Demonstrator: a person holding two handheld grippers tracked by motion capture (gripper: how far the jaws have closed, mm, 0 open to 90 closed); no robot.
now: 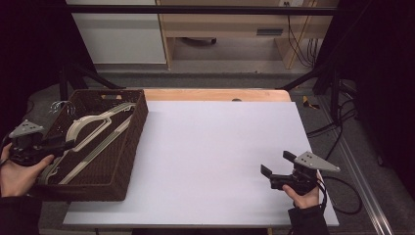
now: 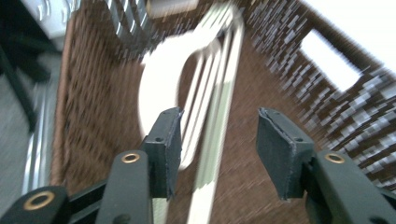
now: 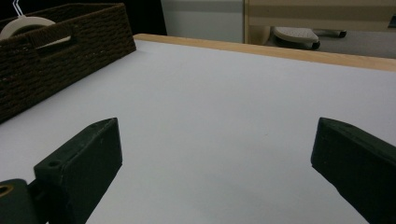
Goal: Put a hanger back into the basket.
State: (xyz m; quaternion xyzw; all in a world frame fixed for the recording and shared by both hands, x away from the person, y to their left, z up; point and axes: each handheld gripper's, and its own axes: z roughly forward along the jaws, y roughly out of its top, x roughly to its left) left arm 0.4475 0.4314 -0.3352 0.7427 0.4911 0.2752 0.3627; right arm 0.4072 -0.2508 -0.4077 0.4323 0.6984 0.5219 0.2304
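**Left gripper over the basket, hangers lying inside**

Dark brown woven rectangular basket (image 1: pixel 128 147) sits at the table's left edge, partly overhanging the white board (image 1: pixel 215 161). Cream plastic clothes hangers (image 1: pixel 90 129) lie stacked along its bottom; how many is hard to tell, as the bars overlap. Their wire hooks poke past the basket's far left corner, faint against the dark.

Left gripper (image 1: pixel 68 143) hangs over the basket's near left part, jaws parted, nothing pinched between them; the hangers lie below. The left gripper view is motion-blurred; hangers (image 2: pixel 187 93) read as pale streaks.

Right gripper (image 1: pixel 276 169) rests at the near right of the board, jaws wide apart, empty. The person's hand (image 1: pixel 306 196) is cut off at the frame's bottom.
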